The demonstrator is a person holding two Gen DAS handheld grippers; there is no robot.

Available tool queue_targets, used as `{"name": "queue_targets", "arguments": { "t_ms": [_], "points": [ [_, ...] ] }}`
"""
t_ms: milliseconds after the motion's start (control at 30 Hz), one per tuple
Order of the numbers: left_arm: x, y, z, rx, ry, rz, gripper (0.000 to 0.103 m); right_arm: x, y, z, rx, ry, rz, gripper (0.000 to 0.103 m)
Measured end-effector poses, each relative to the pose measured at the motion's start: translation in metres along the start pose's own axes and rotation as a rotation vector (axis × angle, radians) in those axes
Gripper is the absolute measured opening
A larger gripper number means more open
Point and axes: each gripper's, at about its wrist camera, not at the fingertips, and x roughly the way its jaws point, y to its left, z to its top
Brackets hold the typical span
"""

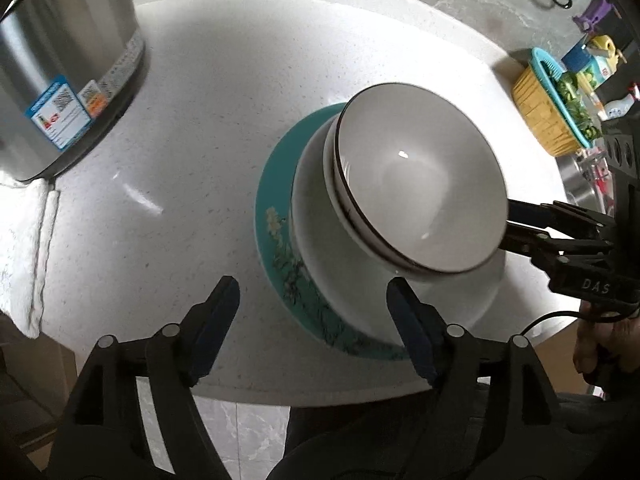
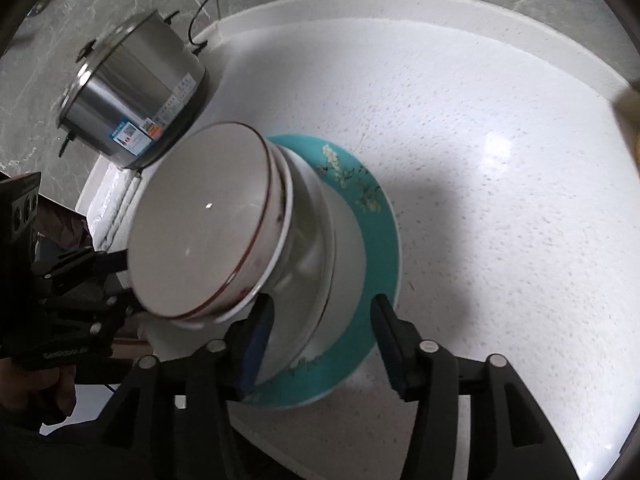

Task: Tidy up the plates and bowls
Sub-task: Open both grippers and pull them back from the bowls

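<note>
A round white table (image 1: 192, 128) holds one pile of dishes near its front edge: a teal plate (image 1: 276, 264) at the bottom, a wide white bowl (image 1: 316, 240) on it, and smaller white bowls with dark rims (image 1: 416, 184) nested on top.

The left gripper (image 1: 312, 308) hangs over the near left side of the pile, pointing steeply down. Its jaws stand wide apart with nothing between them; the plate's rim lies just past the right finger.

The right gripper (image 2: 320, 328) is on the opposite, right side of the pile, also angled down. Its jaws are about half open and straddle the plate's near rim without pressing on it, so neither gripper holds anything.

The pile sits between the two grippers, about equally close to each. Being round, it has no long axis to line up with.

A steel pot (image 2: 136, 92) stands at the far left of the table, well apart from the pile.
</note>
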Motion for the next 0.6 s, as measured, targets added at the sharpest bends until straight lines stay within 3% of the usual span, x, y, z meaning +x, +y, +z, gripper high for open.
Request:
{"name": "queue_targets", "arguments": {
  "t_ms": [133, 300, 400, 467, 600],
  "points": [
    [-0.025, -0.008, -0.008, 0.016, -0.048, 0.059, 0.076, -0.025, -0.006, -0.013, 0.016, -0.069, -0.014, 0.063],
    [-0.056, -0.042, -0.016, 0.077, -0.119, 0.163, 0.077, -0.069, -0.011, -0.037, 0.09, -0.226, -0.054, 0.066],
    [-0.073, -0.067, -0.022, 0.149, -0.202, 0.204, 0.077, -0.102, -0.002, -0.054, 0.104, -0.362, -0.134, 0.072],
    [-0.081, -0.083, -0.024, 0.176, -0.219, 0.226, 0.077, -0.122, 0.008, -0.068, 0.103, -0.447, -0.212, 0.083],
    [-0.095, -0.111, -0.034, 0.2, -0.227, 0.27, 0.077, -0.161, 0.025, -0.09, 0.118, -0.559, -0.348, 0.086]
  ]
}}
